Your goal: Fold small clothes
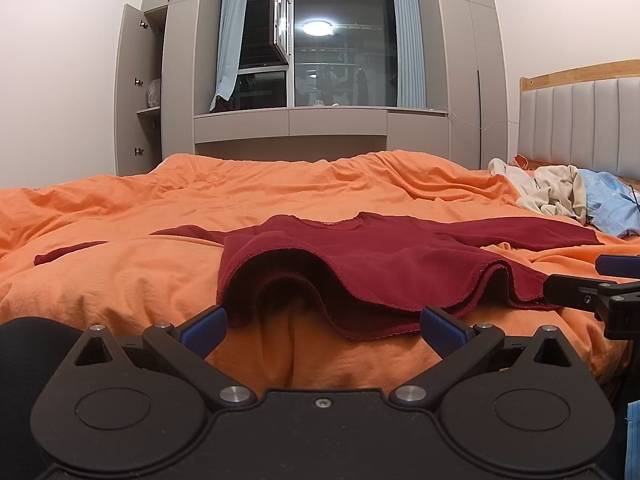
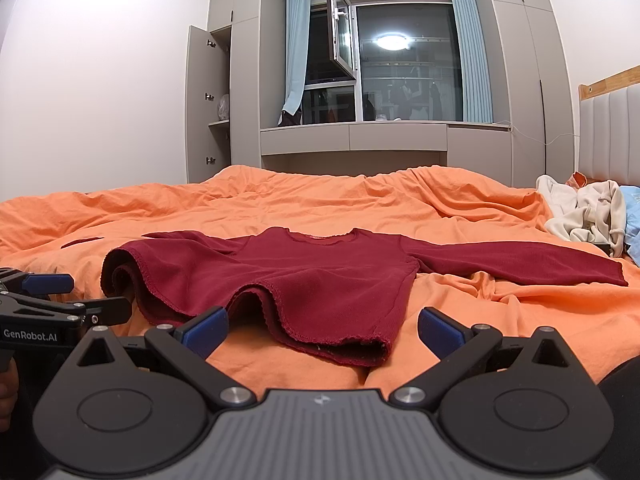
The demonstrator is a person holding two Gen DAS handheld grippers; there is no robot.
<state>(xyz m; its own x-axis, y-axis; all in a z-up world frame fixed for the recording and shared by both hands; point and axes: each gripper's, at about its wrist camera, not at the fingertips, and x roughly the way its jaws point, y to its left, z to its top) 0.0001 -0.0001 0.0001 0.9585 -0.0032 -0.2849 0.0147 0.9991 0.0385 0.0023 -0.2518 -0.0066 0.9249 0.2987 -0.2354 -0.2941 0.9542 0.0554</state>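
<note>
A small dark red long-sleeved top (image 1: 360, 256) lies spread on the orange duvet (image 1: 120, 280), neck away from me, sleeves out to both sides, hem rumpled and lifted in waves toward me. It also shows in the right wrist view (image 2: 320, 276). My left gripper (image 1: 322, 326) is open and empty, just in front of the hem's left part. My right gripper (image 2: 322, 326) is open and empty, just in front of the hem's right corner. Each gripper shows at the edge of the other's view, the right one (image 1: 576, 280) by the hem and the left one (image 2: 72, 292) by the rolled left side.
A pile of cream and light blue clothes (image 1: 560, 196) lies at the right near the padded headboard (image 1: 580, 120). Beyond the bed stand grey cabinets (image 1: 140, 92) with an open door and a dark window (image 1: 344, 48).
</note>
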